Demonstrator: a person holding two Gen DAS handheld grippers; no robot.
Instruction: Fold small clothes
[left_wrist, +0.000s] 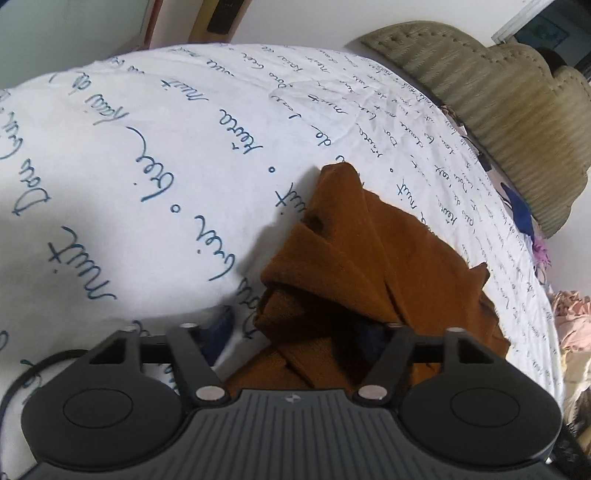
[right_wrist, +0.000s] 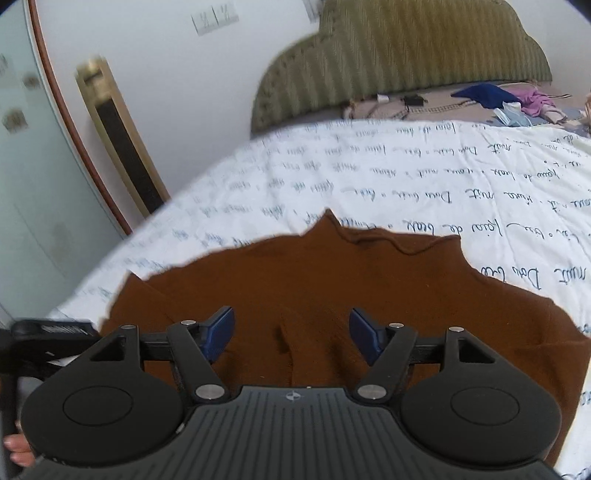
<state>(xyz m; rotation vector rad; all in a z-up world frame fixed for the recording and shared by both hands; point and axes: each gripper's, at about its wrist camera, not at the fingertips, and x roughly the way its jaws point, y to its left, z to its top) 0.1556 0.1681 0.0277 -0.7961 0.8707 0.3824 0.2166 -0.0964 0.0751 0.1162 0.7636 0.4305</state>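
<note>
A brown knitted garment (left_wrist: 373, 258) lies on the white bedsheet with blue script (left_wrist: 147, 155). In the left wrist view it is bunched in folds, and its cloth drapes over my left gripper (left_wrist: 295, 332); the blue fingers are mostly hidden under it, jaws standing wide apart. In the right wrist view the same brown garment (right_wrist: 332, 280) lies spread flat. My right gripper (right_wrist: 291, 332) hovers just above it, open and empty, with both blue pads (right_wrist: 221, 328) visible.
A padded olive headboard (right_wrist: 406, 55) stands at the far end of the bed. Loose blue and pink clothes (right_wrist: 502, 98) lie near it. A wall with a framed mirror (right_wrist: 114, 144) is to the left. More clothes (left_wrist: 572, 321) sit past the bed's right edge.
</note>
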